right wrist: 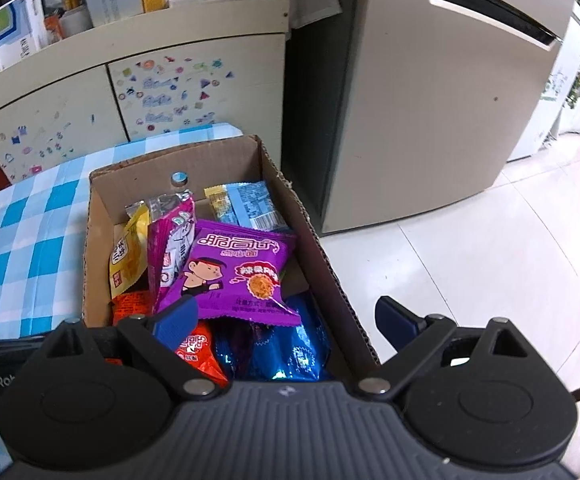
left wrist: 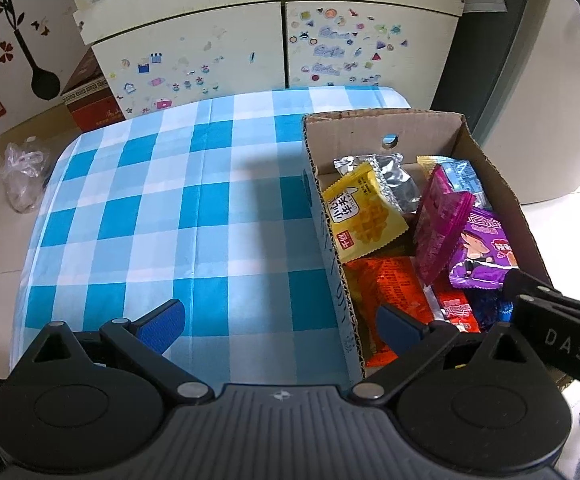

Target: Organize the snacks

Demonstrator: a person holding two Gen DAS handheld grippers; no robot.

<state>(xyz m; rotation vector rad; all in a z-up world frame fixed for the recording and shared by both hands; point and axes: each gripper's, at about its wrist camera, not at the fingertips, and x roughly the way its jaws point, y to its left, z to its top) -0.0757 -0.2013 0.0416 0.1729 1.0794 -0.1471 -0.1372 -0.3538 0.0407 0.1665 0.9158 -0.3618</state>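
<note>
A cardboard box [left wrist: 386,128] [right wrist: 134,178] stands on the blue checked tablecloth [left wrist: 178,208], filled with several snack packets. A purple packet [right wrist: 234,268] [left wrist: 480,254] lies on top, beside a magenta packet [left wrist: 438,220], a yellow waffle packet [left wrist: 364,216], an orange packet [left wrist: 394,296] and blue foil packets [right wrist: 290,352]. My left gripper [left wrist: 280,322] is open, astride the box's left wall, nothing between its fingers. My right gripper [right wrist: 286,320] is open, astride the box's right wall, its left pad just above the purple packet's corner. The right gripper's body also shows in the left wrist view.
A cream cabinet [left wrist: 194,52] with stickers stands behind the table, boxes on its top. A grey appliance [right wrist: 430,112] stands right of the box on white floor tiles [right wrist: 490,264]. A plastic bag [left wrist: 22,176] and a brown carton [left wrist: 90,96] lie left of the table.
</note>
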